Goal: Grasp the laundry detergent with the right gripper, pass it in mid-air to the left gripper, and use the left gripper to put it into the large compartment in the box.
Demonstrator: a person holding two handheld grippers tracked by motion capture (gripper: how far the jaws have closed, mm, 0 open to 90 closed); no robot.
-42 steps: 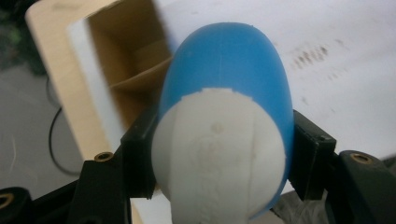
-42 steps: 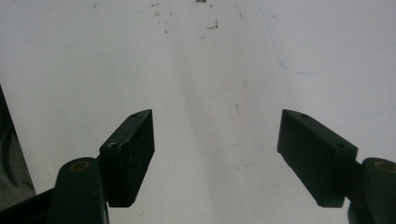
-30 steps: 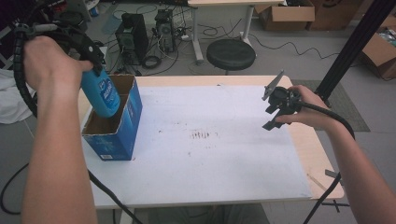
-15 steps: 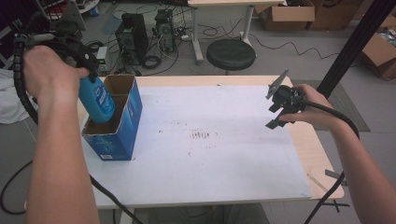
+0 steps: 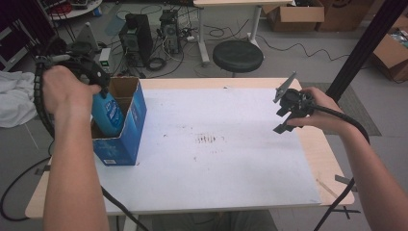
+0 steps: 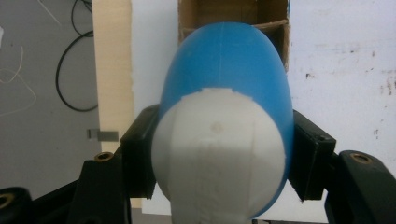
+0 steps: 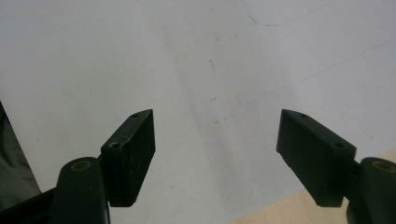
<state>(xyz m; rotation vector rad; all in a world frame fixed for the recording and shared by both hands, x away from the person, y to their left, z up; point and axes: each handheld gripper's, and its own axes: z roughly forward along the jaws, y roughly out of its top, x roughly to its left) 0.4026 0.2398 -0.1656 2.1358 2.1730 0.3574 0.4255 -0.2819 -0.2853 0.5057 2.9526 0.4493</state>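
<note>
From the high view, the person's left hand [image 5: 67, 91] holds the left gripper [image 5: 98, 89] over an open blue cardboard box [image 5: 122, 139] standing at the left edge of the white-topped table [image 5: 216, 178]. A blue bottle [image 5: 109, 113] hangs from that gripper, its lower part inside the box's opening, tilted a little. Across the table, well apart from the box, the right hand [image 5: 320, 110] holds the right gripper [image 5: 287, 111] above the table's right side, jaws spread with nothing between them.

In the left gripper view, the two black jaws are clamped on either side of the blue bottle [image 6: 226, 84], just where its white cap [image 6: 219, 154] meets the blue body. Beyond the bottle, the brown inside of the box [image 6: 233, 16] shows.

In the right gripper view, the right gripper [image 7: 215, 149] has its jaws wide apart over the bare white tabletop [image 7: 196, 56], marked with faint scuffs.
</note>
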